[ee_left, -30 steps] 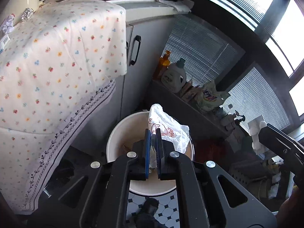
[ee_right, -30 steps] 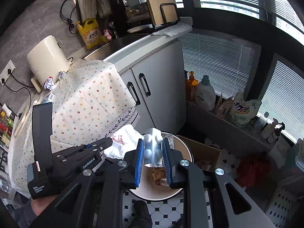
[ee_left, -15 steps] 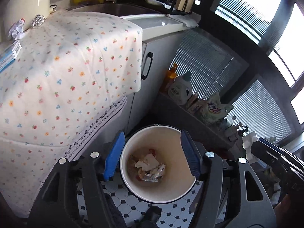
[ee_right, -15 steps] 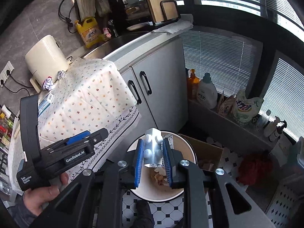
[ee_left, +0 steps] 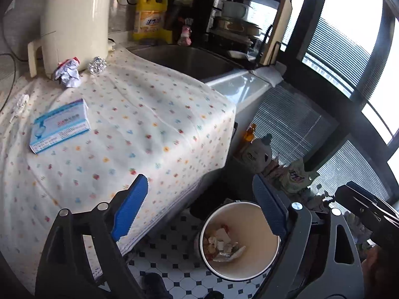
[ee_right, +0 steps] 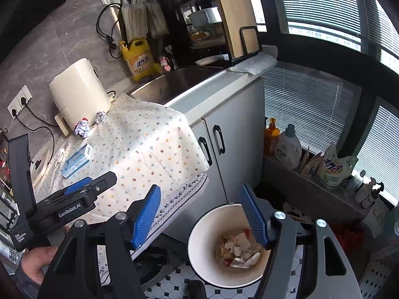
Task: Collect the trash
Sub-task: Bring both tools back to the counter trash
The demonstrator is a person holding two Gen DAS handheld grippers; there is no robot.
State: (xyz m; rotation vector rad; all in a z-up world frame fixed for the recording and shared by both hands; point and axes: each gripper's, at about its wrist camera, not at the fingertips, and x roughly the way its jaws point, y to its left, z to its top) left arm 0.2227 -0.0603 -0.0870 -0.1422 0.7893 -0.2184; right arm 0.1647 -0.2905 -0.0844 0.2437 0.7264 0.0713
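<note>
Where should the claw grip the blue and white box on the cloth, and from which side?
Grip the blue and white box across its two long edges, coming from above. It lies flat on the flowered cloth with nothing touching it, so only its thin sides offer a hold.

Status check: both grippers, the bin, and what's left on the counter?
Left gripper and right gripper open, jaws just opened, nothing between. Trash in round white bin. Crumpled paper wad, foil ball on counter. Nothing blocking.
</note>
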